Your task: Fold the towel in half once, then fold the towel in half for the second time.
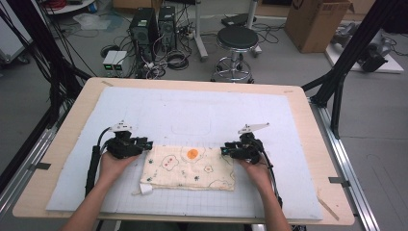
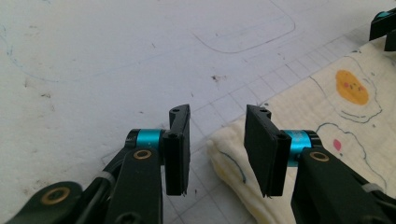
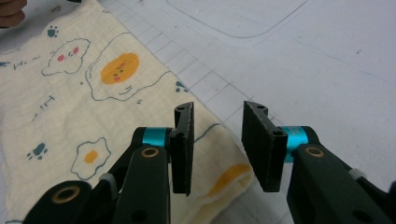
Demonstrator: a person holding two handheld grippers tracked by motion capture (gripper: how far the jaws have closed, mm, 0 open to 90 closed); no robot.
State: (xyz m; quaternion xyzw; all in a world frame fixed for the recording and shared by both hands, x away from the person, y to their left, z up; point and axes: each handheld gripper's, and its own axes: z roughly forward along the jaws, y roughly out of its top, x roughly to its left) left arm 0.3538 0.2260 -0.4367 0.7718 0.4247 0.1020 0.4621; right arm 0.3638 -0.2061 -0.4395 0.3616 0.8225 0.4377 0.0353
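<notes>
Left tongs (image 1: 144, 143) and right tongs (image 1: 227, 150) both gape, pointing inward.

Lighting was even and bright, from overhead, across the white mat (image 1: 192, 110); no glare was noted. Shadows were soft and short, lying close under each gripper. The high view was soft and low in detail, with straight edges of the tabletop (image 1: 308, 125) bowing slightly. Both gripper views were sharper; the nearest jaw bases at the bottom were mildly out of focus.

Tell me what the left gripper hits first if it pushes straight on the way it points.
Probably the folded cloth: its corner already lies under the left gripper, whose open jaws aim across it toward the right gripper. Depth is uncertain.
</notes>
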